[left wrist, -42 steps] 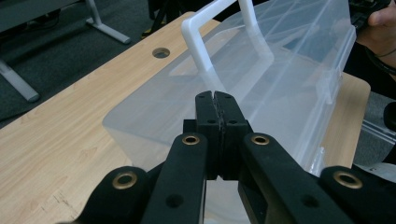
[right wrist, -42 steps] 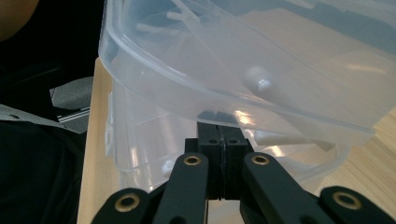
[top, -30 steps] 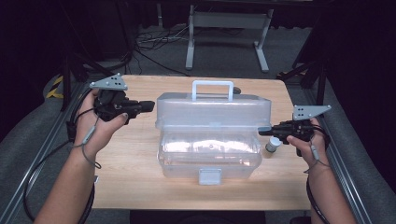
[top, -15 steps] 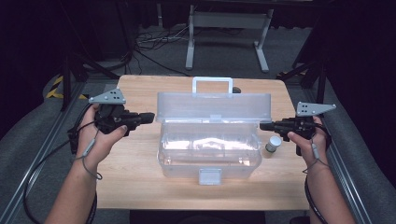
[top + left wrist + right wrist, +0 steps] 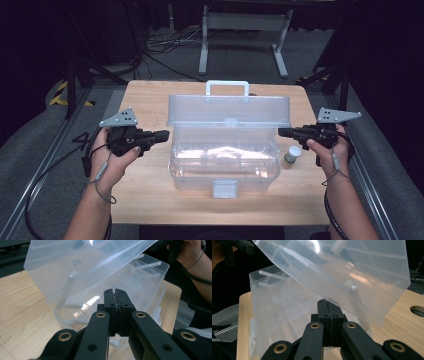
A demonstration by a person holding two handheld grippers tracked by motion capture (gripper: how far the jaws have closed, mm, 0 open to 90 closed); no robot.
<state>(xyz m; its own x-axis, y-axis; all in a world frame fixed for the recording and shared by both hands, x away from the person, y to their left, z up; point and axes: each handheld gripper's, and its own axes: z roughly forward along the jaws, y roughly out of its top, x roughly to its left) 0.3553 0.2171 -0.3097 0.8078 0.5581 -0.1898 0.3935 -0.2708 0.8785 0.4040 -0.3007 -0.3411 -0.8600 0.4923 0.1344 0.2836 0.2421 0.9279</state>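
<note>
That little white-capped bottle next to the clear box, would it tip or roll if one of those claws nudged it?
The small bottle stands upright on the wooden table, beside the clear plastic box, so a push near its cap would probably tip it. It looks round, so once on its side it would likely roll. Being so small, it is probably light and would skid easily.

A: What is staying hard to read here?

B: The clear box [image 5: 224, 160] is glaring in the high view, so whatever is lying inside is blurring into white reflections. Its raised lid [image 5: 229, 111] is covering the far part of the table [image 5: 150, 100].

A: And the small jar [image 5: 292, 154]?

B: Too small to tell its contents. In the left gripper view, the lid is running off the top edge, and the other hand [image 5: 192, 252] is being cut off at the corner.
</note>
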